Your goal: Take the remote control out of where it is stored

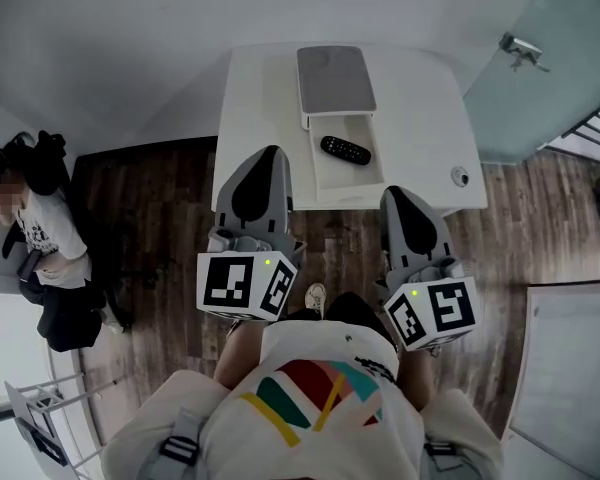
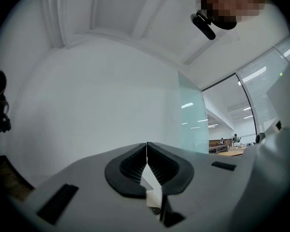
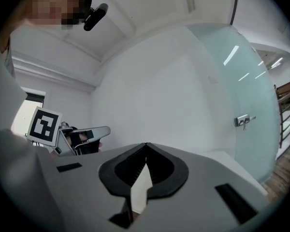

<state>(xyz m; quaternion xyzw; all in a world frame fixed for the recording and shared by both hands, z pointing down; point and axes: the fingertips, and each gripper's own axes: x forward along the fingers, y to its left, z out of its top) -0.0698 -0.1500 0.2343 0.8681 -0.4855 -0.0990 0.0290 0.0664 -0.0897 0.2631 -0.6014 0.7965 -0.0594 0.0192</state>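
Observation:
A black remote control (image 1: 345,150) lies in an open white drawer (image 1: 347,173) that is pulled out from under a grey-topped box (image 1: 334,78) on a white table (image 1: 250,118). My left gripper (image 1: 270,153) (image 2: 146,146) is shut and holds nothing; it hangs over the table's front left edge, left of the drawer. My right gripper (image 1: 395,192) (image 3: 145,146) is also shut and holds nothing, just in front of the table, to the right of the drawer. Both point level toward the wall behind the table. In the right gripper view the left gripper (image 3: 79,138) shows at the left.
A small round object (image 1: 461,176) sits at the table's right front corner. A frosted glass door with a handle (image 1: 520,50) (image 3: 242,121) stands to the right. A person (image 1: 40,238) is at the far left on the wooden floor (image 1: 160,218). A white panel (image 1: 570,368) lies lower right.

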